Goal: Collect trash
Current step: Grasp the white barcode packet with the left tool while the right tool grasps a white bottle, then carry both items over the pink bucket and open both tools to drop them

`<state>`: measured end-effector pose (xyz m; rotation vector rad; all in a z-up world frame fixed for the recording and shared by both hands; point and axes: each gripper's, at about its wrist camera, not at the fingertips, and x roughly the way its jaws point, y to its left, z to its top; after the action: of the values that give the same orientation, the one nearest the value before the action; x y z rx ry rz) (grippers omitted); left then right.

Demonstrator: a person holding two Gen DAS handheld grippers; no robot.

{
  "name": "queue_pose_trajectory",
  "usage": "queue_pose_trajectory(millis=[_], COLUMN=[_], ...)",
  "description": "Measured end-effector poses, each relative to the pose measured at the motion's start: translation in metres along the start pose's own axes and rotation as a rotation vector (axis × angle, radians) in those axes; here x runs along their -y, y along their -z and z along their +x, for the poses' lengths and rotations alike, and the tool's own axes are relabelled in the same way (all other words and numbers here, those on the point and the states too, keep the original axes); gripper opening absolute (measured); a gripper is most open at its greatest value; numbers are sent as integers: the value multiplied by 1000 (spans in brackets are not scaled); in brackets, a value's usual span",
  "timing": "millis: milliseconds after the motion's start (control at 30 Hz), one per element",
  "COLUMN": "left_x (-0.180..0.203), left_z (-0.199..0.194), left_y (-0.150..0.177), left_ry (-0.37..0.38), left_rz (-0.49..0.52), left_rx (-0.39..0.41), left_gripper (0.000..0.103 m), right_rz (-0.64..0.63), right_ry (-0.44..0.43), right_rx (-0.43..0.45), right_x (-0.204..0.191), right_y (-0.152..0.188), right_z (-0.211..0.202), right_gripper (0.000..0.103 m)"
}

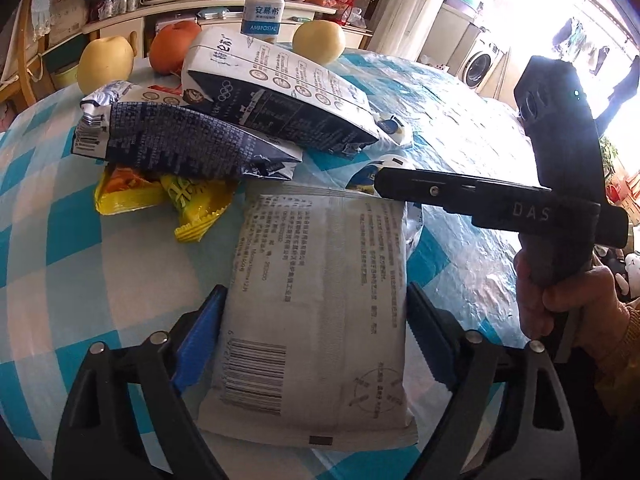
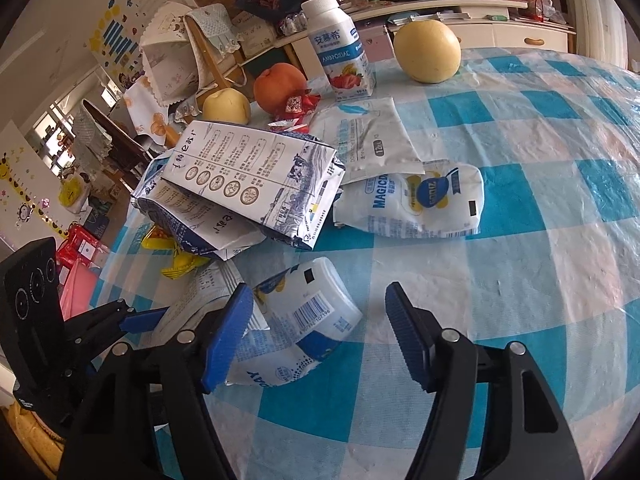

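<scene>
Two grippers are in play, and both are set wide apart around soft packaging on the checked desk [image 2: 520, 208]. The left gripper [image 1: 316, 322] is spread to the full width of a flat white wipes pack [image 1: 316, 292]; the blue pads sit right at the pack's two long edges, though whether they're actually pressing in yet can't be told. The right gripper [image 2: 320, 334] is gaping open with nothing held: a crumpled blue-and-white pouch [image 2: 298, 326] lies against the inner face of its left finger, and bare desk is seen by the right one.

Handling-wise, all of this is judged to be light, floppy, slick film. The wipes pack looks limp and would probably sag or buckle if pinched across its width, so a bite near the end seam by the barcode is likely to hold better. The pouch is already scrunched, so its bunched middle should offer more to hold than a smooth edge.

Further ahead of the fingers, two flattened milk cartons [image 2: 248, 184] are stacked over yellow wrappers [image 1: 160, 196]. Stiffer card there, best pinched across a folded edge.
</scene>
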<state>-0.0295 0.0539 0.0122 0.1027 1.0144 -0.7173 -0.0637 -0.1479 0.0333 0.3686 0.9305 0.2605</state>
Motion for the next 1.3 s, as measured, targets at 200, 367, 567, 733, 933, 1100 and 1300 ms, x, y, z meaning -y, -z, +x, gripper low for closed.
queue_pose_trajectory(millis=[200,367,567,733,933,1100,1300], left_x=[1,-5,-12,-17,-24,-53,-114], left_z=[-8,-20,-46,-81,-128,-187,-278], left_y=[8,13,19,26,39,58,102], left_ry=[-29,-54,-94,-124,-216,-314,-460], left_rz=[-3,-39,-82,-124,-191,-335,-536], left_rx=[17,40,98,190,334,467,566], left_gripper=[77,76,76,76,76,76,76], right_rz=[-28,-53,-76,-89,-164,-227,-414], right_ry=[15,31,80,119,161,67,-155], right_rx=[1,9,47,99,194,258,259], right_x=[-6,-14,-28,-41,-77,-139,-273], right_y=[3,7,13,18,19,6,-8], right_z=[0,-4,-13,-34,-64,-77,-60], right_gripper=[47,41,39,38,38,38,38])
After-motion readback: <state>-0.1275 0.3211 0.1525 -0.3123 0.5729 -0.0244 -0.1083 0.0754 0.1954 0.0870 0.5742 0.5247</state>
